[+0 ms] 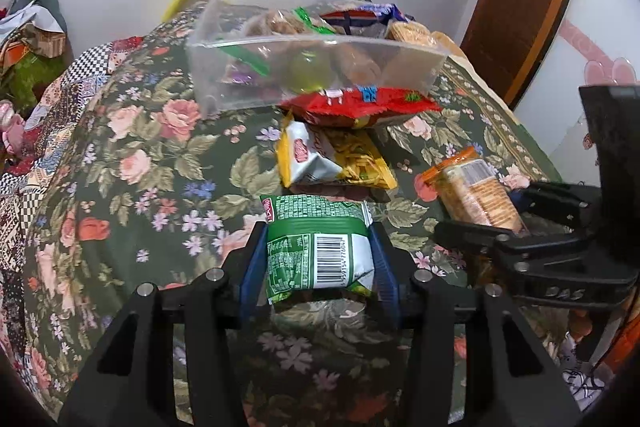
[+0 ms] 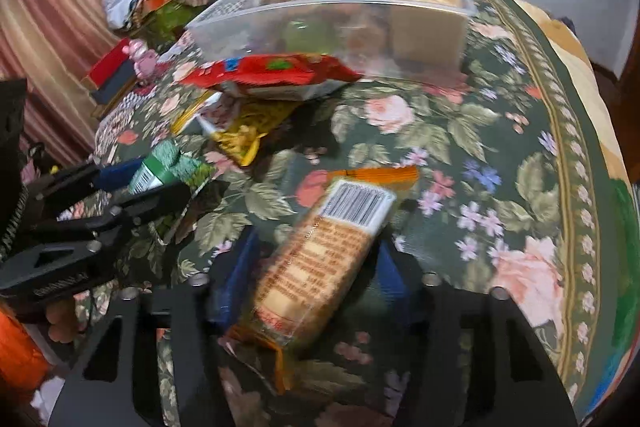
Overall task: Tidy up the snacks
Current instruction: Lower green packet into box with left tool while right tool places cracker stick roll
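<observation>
Left hand-held gripper clamps green packet; right hand-held gripper straddles cracker pack.

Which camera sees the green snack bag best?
The left wrist view. There the green snack bag sits sharp and centered, barcode up, held between the left gripper fingers. The right wrist view shows only a small, blurry end of it at the left, partly hidden by that gripper.

Green snack pkt: barcode on white panel w/ digits approx "6959154776047", partly unclear; other print too small to read. Cracker pkt: barcode on white label, digits blurred, body text unreadable. Yellow chip bag: red round logo, wording illegible. Red pkt: graphics only, no legible text.
</observation>
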`<control>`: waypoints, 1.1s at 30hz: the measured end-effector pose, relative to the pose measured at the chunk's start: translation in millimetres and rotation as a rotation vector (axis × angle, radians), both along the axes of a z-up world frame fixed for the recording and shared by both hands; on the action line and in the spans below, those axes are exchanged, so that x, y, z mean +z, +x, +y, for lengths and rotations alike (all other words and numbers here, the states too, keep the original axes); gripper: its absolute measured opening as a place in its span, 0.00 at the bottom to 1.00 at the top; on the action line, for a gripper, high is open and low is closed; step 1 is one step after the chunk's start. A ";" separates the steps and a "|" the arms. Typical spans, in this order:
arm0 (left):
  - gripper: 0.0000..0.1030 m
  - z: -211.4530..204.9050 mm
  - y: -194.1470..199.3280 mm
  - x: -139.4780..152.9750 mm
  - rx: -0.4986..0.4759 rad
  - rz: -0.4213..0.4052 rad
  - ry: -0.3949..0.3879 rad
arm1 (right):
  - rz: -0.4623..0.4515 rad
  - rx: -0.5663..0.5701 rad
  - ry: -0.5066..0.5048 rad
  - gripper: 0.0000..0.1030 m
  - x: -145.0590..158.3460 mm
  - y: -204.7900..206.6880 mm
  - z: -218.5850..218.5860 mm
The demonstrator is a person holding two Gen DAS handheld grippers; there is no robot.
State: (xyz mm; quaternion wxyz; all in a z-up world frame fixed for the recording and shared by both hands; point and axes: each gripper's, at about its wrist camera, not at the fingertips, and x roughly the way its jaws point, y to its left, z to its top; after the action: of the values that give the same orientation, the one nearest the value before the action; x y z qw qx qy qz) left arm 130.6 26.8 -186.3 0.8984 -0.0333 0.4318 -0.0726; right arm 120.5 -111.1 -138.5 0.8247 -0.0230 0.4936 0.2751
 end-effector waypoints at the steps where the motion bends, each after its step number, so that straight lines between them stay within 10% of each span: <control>1: 0.48 1.4 -0.8 2.2 0.004 -0.005 -0.002 | -0.002 0.006 0.001 0.34 0.2 -0.4 2.3; 33: 0.47 24.2 53.9 107.1 0.075 -0.269 -0.053 | -0.266 -0.048 0.104 0.22 86.0 37.2 -6.8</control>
State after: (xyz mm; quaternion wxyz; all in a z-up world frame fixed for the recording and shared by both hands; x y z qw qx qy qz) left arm 184.5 51.0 -79.1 0.9491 -0.0631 0.3039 -0.0542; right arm 157.6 -117.9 -52.5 0.8892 -0.0045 0.3655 0.2752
